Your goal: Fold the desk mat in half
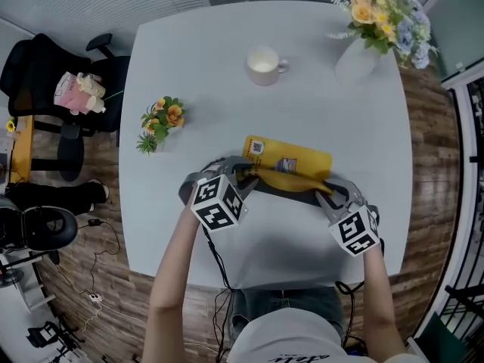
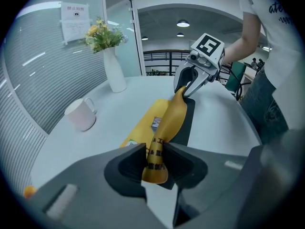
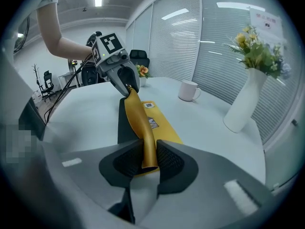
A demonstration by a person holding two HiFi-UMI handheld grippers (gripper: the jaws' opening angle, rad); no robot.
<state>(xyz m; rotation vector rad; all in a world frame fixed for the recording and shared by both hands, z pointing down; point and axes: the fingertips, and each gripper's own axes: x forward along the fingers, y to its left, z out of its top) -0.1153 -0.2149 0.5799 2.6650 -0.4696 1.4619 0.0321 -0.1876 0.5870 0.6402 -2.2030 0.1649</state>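
The desk mat (image 1: 291,165) is yellow on top and dark underneath, lying mid-table with its near edge lifted and curling over toward the far side. My left gripper (image 1: 240,174) is shut on the mat's near left corner (image 2: 156,159). My right gripper (image 1: 327,195) is shut on the near right corner (image 3: 145,151). Between the two grippers the raised edge hangs as a yellow band (image 2: 172,118), with the dark underside (image 3: 125,123) showing beneath it. Each gripper view shows the other gripper at the far end of the band.
A white mug (image 1: 264,66) stands at the back of the round-cornered white table (image 1: 189,74). A white vase of flowers (image 1: 363,51) is at the back right, a small flower pot (image 1: 161,123) at the left. An office chair (image 1: 60,89) stands off the left edge.
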